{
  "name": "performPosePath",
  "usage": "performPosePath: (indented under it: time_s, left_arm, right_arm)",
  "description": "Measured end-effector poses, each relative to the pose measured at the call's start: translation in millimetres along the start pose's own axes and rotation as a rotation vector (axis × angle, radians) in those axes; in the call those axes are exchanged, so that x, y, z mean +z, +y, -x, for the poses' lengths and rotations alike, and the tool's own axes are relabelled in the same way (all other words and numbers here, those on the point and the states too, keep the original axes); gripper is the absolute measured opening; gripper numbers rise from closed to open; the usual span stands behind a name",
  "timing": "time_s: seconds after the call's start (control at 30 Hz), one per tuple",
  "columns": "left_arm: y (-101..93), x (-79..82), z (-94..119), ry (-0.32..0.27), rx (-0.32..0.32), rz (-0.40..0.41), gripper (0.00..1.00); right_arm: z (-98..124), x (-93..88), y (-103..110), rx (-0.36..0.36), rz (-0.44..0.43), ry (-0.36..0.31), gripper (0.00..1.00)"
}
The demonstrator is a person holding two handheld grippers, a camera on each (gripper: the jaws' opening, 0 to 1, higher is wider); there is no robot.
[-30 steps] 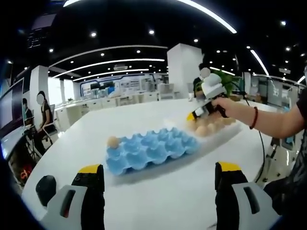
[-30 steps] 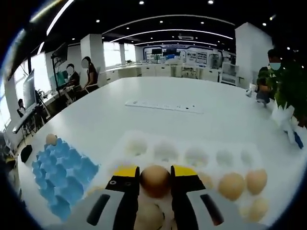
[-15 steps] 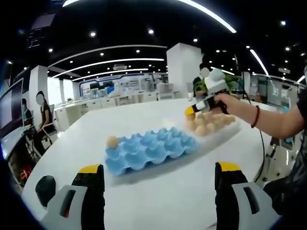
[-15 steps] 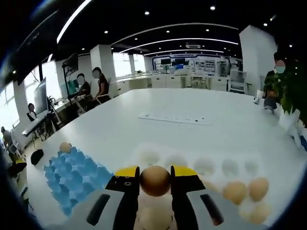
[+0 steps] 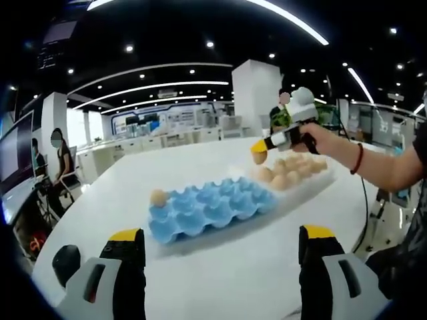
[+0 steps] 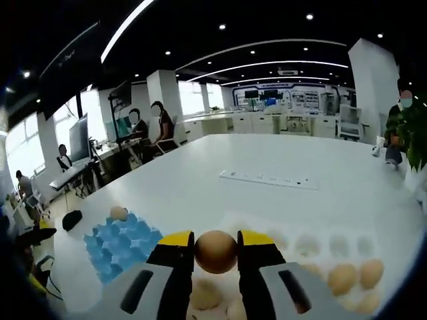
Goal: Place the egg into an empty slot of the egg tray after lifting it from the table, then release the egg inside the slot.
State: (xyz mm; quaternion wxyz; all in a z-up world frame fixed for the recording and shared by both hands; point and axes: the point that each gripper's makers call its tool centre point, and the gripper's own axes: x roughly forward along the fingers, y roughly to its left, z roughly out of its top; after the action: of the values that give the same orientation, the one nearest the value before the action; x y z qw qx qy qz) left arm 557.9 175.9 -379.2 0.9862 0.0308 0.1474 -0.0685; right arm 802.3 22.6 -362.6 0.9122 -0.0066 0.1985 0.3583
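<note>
My right gripper (image 6: 215, 252) was clamped on the egg (image 6: 215, 251), raised above the clear tray (image 6: 313, 245), the blue egg tray (image 6: 120, 243) lying left; my left gripper (image 5: 220, 248) stood open, idle.

Open white table top (image 5: 227, 267) lies between the left jaws; ahead, the blue moulded egg tray (image 5: 207, 208) blocks a straight path.

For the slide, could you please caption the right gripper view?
Right gripper holds an egg above the white table, blue egg tray ahead.
</note>
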Motion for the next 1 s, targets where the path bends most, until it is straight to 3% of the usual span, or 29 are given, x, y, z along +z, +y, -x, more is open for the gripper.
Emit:
performPosePath:
  time_s: [0.3, 1.0]
  left_arm:
    - [1.7, -1.9, 3.4, 0.002, 0.007, 0.001, 0.97]
    - [7.9, -4.7, 12.0, 0.004, 0.026, 0.002, 0.97]
  right_arm:
    - [-2.5, 9.5, 24.7, 0.076, 0.025, -0.017, 0.26]
    - [-17.1, 7.0, 75.0, 0.175, 0.098, -0.036, 0.26]
